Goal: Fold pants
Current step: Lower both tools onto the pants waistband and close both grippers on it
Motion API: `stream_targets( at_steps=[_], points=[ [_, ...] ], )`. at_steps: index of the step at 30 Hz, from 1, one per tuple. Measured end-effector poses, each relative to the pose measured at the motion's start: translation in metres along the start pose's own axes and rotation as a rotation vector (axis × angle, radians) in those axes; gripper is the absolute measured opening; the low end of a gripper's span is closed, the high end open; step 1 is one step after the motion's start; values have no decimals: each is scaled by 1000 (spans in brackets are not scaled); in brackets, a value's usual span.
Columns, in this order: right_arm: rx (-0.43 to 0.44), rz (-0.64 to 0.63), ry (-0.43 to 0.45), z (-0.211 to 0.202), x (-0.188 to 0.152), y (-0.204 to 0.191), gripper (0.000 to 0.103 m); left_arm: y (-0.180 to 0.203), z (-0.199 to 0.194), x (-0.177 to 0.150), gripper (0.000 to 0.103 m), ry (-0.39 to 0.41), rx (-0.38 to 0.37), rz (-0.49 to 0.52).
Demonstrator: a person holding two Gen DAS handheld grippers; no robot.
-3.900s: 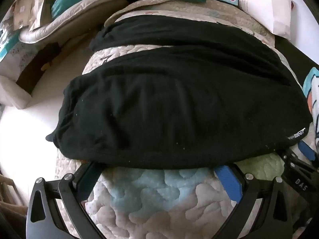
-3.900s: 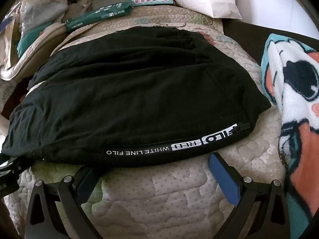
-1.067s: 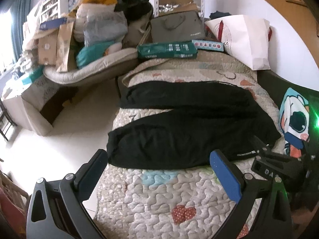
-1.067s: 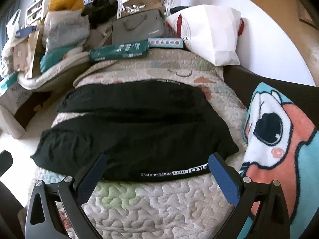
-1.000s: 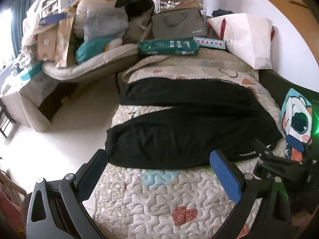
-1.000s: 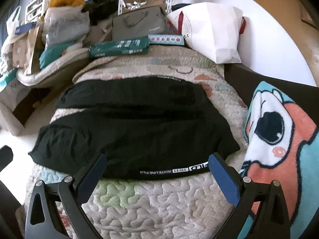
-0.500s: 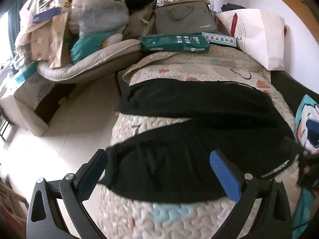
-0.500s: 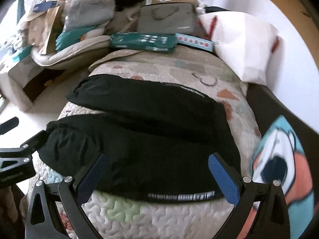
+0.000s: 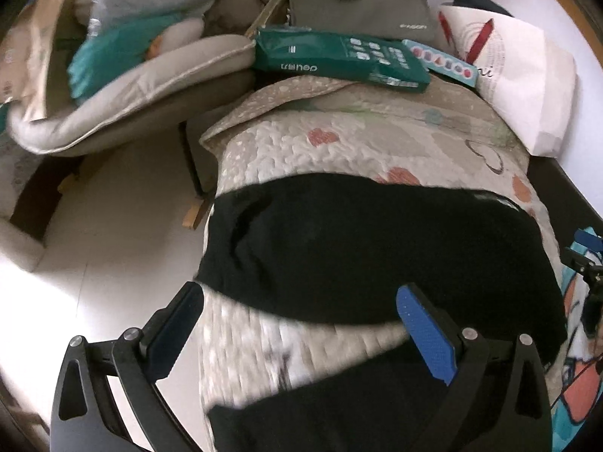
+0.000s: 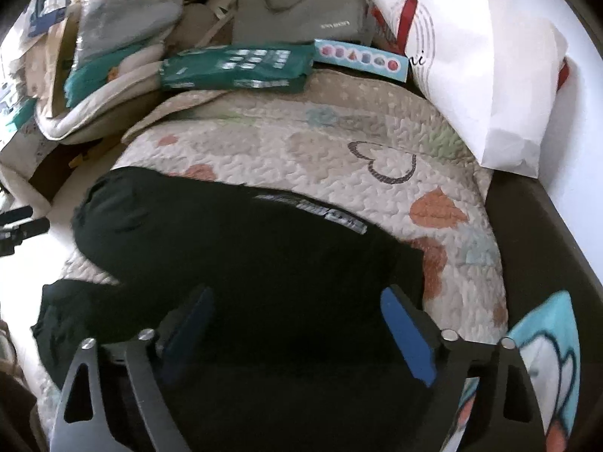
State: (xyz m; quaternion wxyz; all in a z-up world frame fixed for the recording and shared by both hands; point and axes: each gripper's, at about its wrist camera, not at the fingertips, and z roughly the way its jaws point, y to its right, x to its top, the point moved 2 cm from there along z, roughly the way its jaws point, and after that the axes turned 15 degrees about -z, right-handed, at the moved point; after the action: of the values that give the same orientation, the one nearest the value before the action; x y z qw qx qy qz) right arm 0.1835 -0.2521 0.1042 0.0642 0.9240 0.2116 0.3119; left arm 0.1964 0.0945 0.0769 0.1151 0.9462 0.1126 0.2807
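Note:
Black pants (image 9: 377,248) lie spread on a quilted bed cover (image 9: 339,143), their two legs running leftward and parted by a strip of quilt. In the right wrist view the pants (image 10: 245,256) show white lettering along the far leg's edge. My left gripper (image 9: 299,326) is open and empty, hovering over the gap between the legs near the leg ends. My right gripper (image 10: 297,327) is open and empty, hovering over the waist end of the pants. The right gripper also shows at the right edge of the left wrist view (image 9: 588,260).
A green box (image 9: 339,58), a grey laptop bag (image 9: 358,3) and a white paper bag (image 9: 520,86) sit at the far end of the bed. A cartoon blanket (image 10: 542,361) lies at the right. A padded cushion (image 9: 124,94) and bare floor (image 9: 105,233) are to the left.
Both grippers have moved forward and lower over the pants, from behind the near leg to above the fabric. The pants have not moved. Both grippers stay open.

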Motion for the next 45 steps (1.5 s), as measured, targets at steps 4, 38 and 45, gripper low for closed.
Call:
stream_targets(
  at_steps=[4,38,45],
  points=[
    [6,27,-26,34,12,28,89,1,35,31,102,-27,-15,16],
    [392,-47,-97,155,57,43,66,54,128,68,13,-137,-104,339],
    [355,-49,-88,141,55,46,30,63,117,53,6,-84,-34,388]
  ],
)
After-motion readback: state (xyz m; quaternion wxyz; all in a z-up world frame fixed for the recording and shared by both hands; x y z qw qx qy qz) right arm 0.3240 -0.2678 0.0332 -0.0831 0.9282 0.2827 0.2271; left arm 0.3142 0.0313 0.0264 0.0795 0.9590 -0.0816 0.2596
